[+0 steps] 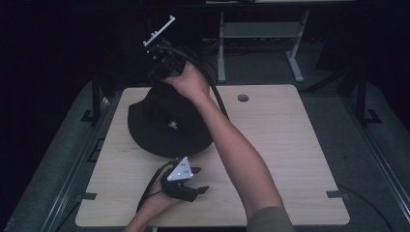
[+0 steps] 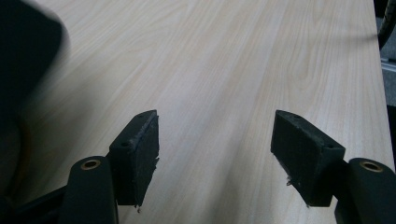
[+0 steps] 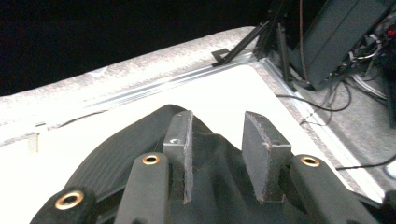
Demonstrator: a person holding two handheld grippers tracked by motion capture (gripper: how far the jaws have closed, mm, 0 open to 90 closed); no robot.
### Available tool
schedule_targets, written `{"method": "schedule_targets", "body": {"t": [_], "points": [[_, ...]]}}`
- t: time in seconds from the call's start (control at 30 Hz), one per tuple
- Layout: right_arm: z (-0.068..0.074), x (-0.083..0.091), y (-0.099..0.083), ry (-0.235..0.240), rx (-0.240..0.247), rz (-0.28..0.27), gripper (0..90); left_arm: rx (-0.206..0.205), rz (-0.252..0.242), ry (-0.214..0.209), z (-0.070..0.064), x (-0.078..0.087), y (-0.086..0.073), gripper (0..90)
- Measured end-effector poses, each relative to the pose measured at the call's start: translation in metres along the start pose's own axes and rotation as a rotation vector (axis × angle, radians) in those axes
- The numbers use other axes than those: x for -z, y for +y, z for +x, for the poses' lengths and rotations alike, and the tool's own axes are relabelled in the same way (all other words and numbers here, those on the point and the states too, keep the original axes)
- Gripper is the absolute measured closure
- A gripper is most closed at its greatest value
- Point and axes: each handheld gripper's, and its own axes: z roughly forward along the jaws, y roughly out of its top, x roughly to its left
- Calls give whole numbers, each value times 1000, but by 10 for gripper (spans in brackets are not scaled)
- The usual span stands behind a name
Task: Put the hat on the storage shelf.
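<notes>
The landmark was the hat (image 1: 169, 123), a black brimmed one lying on the left half of the table (image 1: 285, 145), nearer the far edge than the near one.

Nearest the person, just short of the hat's near brim, the left gripper (image 1: 199, 181) rested low over the wood in the left hand (image 1: 162, 200), its grey plate facing up. From above its opening was hard to judge; the left gripper view settled it, with the jaws spread wide over bare wood grain and nothing between them, and the hat a dark blur at that picture's left edge (image 2: 21, 60).

Beyond, the right forearm crossed over the hat's right side, hiding part of the brim. At the hat's far edge the right gripper (image 1: 162, 72) pointed down into the dark, its tips lost against the black cloth. The right gripper view showed more: the right gripper (image 3: 215, 154) had its jaws part open, a fold of the hat (image 3: 116, 149) rising between them, though whether the pads pressed it I cannot tell.

Past the hat's far side lay grey carpet, cables and a desk frame (image 1: 261, 34).
</notes>
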Motion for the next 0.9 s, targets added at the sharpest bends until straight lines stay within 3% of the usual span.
{"method": "schedule_targets", "body": {"t": [0.13, 0.67, 0.9], "points": [[-6, 5, -11, 44, -53, -15, 582, 6, 0, 0, 1, 0, 0, 320], [-19, 18, -41, 119, -108, -68, 496, 30, -13, 1, 4, 3, -1, 314], [-25, 32, -59, 121, -115, -96, 454, 31, -19, 2, 5, 5, -1, 301]]}}
